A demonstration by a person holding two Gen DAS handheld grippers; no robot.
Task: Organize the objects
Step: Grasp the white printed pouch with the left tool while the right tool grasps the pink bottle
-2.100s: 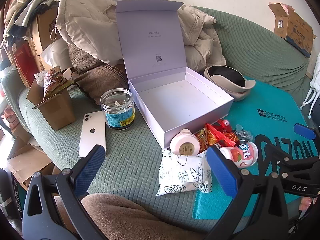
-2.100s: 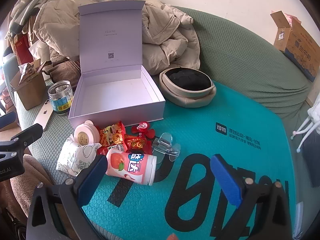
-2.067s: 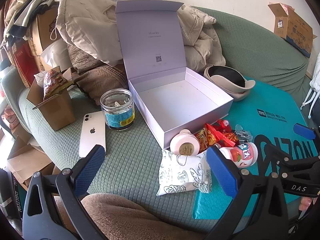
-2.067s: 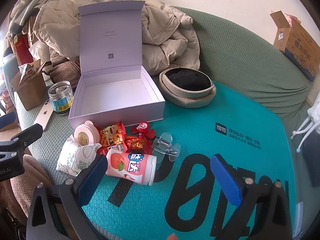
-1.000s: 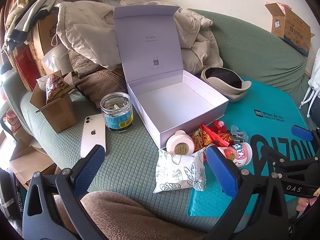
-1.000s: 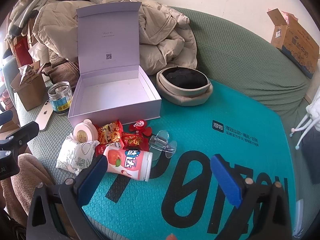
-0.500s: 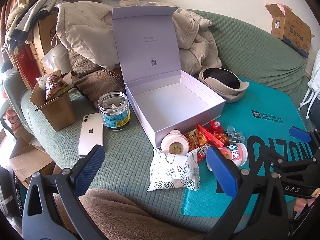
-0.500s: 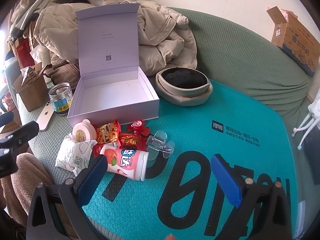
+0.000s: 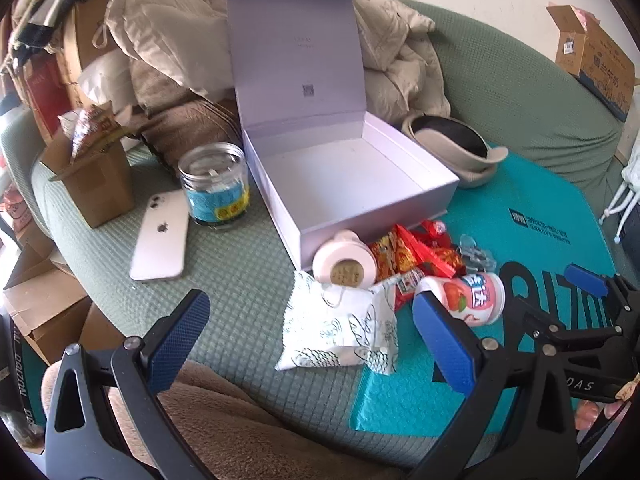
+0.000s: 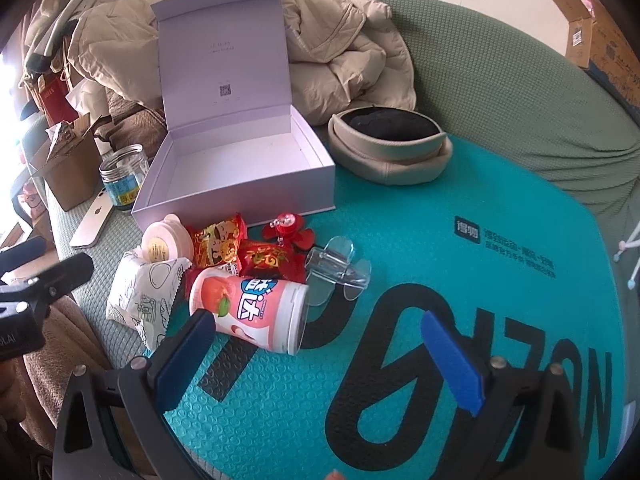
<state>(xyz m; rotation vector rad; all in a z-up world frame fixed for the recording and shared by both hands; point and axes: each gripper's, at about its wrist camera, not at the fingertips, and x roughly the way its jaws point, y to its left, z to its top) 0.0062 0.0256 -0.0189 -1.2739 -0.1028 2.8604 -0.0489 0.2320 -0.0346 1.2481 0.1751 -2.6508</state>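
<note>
An empty lilac box [image 9: 348, 184] [image 10: 236, 172] stands with its lid up. In front of it lie a white patterned packet [image 9: 340, 320] [image 10: 140, 292], a round pink-white jar [image 9: 344, 268] [image 10: 160, 244], red snack packets [image 9: 408, 256] [image 10: 240, 252], a pink peach bottle [image 9: 468, 296] [image 10: 252, 304] on its side and a clear clip [image 10: 336, 268]. My left gripper [image 9: 312, 336] is open, low over the white packet. My right gripper [image 10: 320, 348] is open just in front of the bottle, left pad [image 10: 184, 356] near its end.
A glass jar [image 9: 214, 186], a white phone [image 9: 162, 240] and a brown carton [image 9: 92, 176] sit left of the box. A beige cap [image 10: 390, 148] lies behind on the teal mat [image 10: 480, 280]. Coats pile up at the back; a brown blanket [image 9: 224, 420] covers the near edge.
Both grippers have moved closer and lower toward the pile of objects in front of the box. Nothing has been picked up or shifted.
</note>
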